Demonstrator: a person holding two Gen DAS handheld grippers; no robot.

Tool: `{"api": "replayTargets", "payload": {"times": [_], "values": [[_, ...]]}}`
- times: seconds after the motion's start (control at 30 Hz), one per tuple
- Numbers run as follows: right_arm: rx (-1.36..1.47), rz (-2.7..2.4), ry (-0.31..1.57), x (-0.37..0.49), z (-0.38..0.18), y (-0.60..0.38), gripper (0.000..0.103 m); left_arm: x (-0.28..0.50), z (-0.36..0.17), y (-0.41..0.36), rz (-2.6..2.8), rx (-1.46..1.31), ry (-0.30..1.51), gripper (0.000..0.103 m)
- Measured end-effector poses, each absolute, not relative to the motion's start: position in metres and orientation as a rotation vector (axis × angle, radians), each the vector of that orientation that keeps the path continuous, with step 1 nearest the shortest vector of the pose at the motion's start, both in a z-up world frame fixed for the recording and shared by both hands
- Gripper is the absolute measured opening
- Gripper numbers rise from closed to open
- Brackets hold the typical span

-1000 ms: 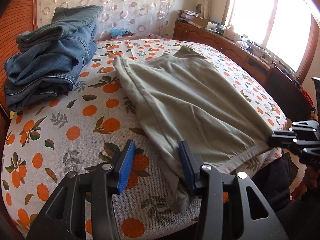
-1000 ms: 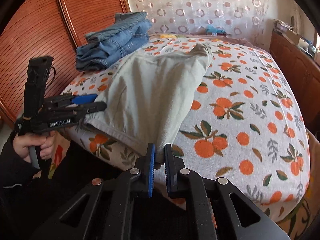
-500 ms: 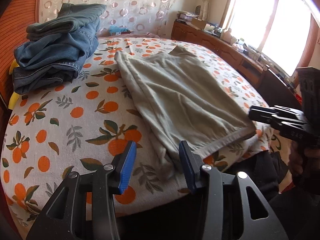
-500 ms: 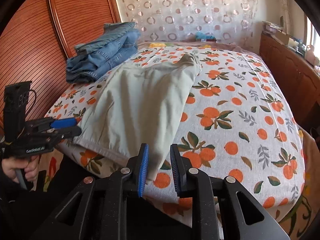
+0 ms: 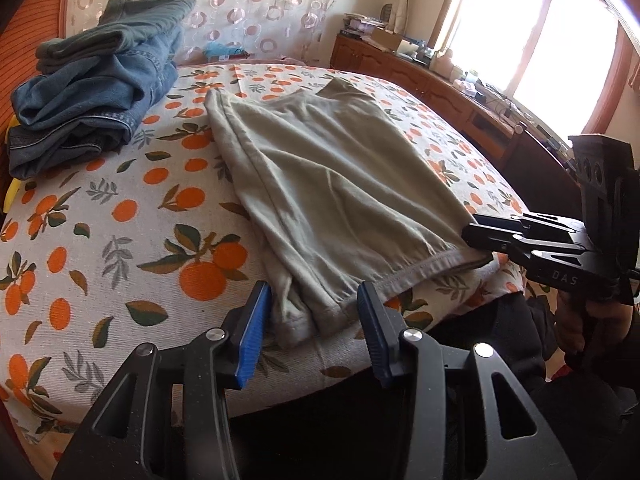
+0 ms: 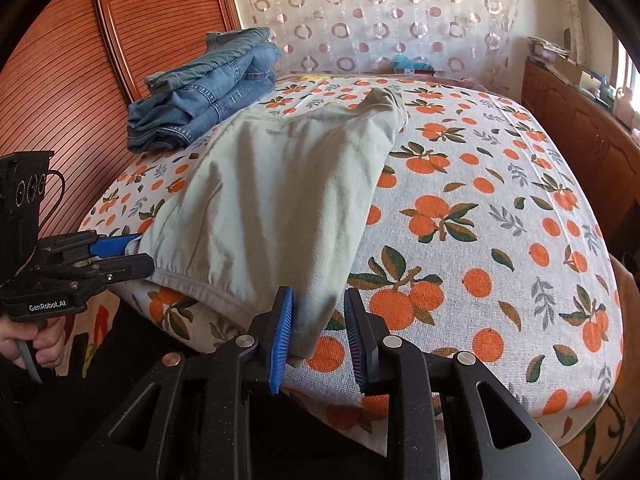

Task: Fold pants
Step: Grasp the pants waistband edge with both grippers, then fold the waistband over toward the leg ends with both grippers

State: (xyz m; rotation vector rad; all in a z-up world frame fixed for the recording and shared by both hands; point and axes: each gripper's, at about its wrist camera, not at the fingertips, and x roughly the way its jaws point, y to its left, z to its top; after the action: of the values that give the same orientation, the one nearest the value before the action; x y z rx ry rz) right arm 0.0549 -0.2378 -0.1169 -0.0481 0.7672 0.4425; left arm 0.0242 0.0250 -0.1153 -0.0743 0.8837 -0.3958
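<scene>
On the orange-print bed, the pale green pants lie spread flat, their hemmed end right at the bed's near edge, likely so both corners can be reached from the floor side. The left gripper has its jaws parted around the pants' near left corner; that fabric sits between the blue pads but nothing presses on it. The right gripper is opening right now, with the pants' other near corner loose between its pads, touching at most the left one (so no real grip either side, I'd say).

Room-wise: right of the pants the bed is bare print all the way across, plenty of space to swing a fold over. Left of the pants sits a pile of folded jeans, near their far end but not touching as far as I can tell. Both near corners droop slightly over the bed's edge, so a tug toward the floor could slide them off.
</scene>
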Motion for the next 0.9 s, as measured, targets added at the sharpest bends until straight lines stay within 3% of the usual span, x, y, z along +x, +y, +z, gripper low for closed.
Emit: {"api": "replayTargets", "payload": {"times": [0.27,0.6,0.9], "values": [[-0.059,0.45,0.773,0.053,-0.119,-0.237,0.029,0.019,-0.116,0.021,-0.399,-0.062,0.875,0.046],[-0.042,0.473,0.794,0.049,-0.122,-0.24,0.037,0.014,-0.117,0.02,-0.403,-0.045,0.864,0.02],[-0.043,0.51,0.802,0.043,-0.123,-0.237,0.034,0.013,-0.118,0.029,-0.422,-0.117,0.873,0.017]]}}
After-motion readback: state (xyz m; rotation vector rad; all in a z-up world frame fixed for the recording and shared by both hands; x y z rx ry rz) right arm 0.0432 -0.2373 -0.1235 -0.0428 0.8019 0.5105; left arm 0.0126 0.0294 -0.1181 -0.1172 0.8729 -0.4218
